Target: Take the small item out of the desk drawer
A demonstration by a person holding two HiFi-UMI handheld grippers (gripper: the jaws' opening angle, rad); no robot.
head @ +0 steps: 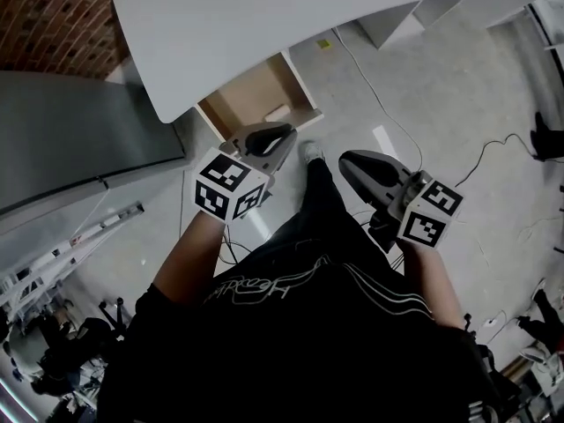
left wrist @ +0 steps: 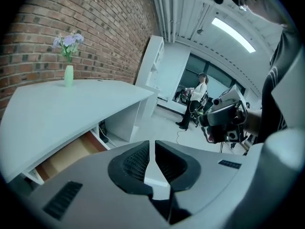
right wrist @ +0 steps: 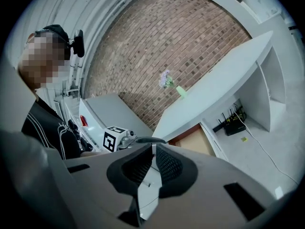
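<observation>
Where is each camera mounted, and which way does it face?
Head view: on the person's head, facing steeply down at the desk and its open drawer; shows black shirt, forearms, left gripper, right gripper.
Left gripper view: on the left gripper, looking along its closed jaws over the desk toward a vase; right gripper shows at right.
Right gripper view: on the right gripper, closed jaws toward desk and brick wall; shirt and the left gripper's marker cube at left.
Shared: both gripper views show drawer and vase.

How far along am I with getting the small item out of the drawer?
Done: the drawer stands open. In hand: nothing; left gripper and right gripper are both shut and empty. Remaining: grasp the small white item lying inside and lift it out.
</observation>
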